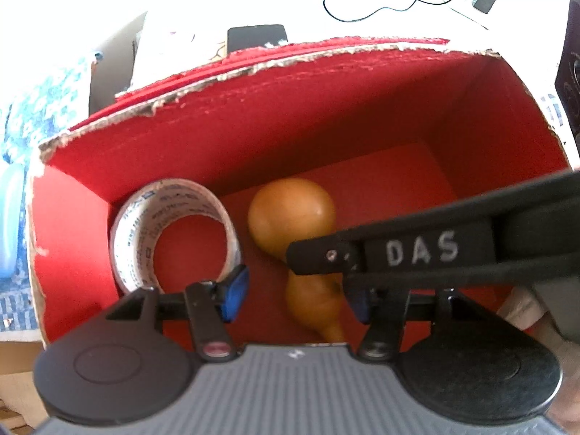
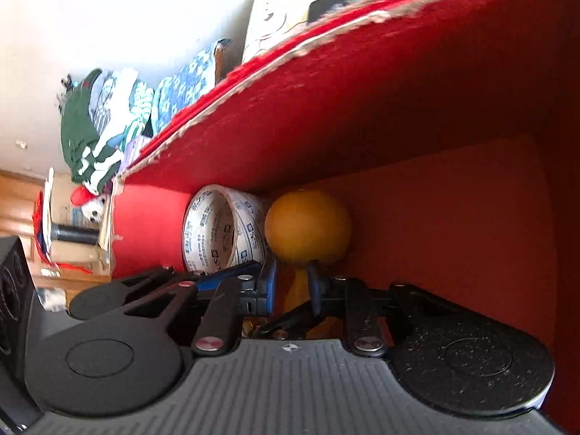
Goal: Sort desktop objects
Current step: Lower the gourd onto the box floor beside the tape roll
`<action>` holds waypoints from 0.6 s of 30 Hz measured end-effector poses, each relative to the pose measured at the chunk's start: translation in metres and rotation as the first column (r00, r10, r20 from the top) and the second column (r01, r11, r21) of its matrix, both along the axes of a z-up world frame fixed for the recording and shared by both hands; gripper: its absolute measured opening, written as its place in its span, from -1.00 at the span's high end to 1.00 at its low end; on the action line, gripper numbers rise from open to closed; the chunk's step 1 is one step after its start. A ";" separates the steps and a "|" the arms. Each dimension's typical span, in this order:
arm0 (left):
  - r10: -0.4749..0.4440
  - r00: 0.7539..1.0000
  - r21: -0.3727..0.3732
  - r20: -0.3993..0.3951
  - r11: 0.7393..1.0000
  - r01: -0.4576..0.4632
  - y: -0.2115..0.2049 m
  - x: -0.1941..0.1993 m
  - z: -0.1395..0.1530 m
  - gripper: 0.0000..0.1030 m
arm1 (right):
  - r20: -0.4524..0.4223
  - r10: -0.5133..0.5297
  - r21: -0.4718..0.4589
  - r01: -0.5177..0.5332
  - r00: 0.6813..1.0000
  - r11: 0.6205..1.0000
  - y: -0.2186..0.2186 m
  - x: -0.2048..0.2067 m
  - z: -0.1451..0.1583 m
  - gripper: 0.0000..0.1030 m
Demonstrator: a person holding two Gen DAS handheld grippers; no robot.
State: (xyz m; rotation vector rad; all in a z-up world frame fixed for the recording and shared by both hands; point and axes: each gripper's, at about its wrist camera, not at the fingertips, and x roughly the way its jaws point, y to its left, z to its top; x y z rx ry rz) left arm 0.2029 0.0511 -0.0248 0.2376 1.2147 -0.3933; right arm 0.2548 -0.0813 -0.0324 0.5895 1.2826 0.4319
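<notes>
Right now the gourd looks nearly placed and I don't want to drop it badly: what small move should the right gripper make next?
Probably open the right gripper and let go. Its fingers pinch the gourd at the narrow neck, deep inside the red box, with the gourd apparently lying on the floor beside the tape.

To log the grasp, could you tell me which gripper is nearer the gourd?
Right. The right gripper straddles the gourd at its narrow waist; the left gripper hovers open above it.
</notes>
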 end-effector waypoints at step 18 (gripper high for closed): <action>0.003 1.000 0.014 0.009 1.000 -0.003 0.014 -0.005 0.005 -0.21 | -0.012 -0.050 0.048 0.051 0.999 0.998 -0.003 0.000 -0.002 0.49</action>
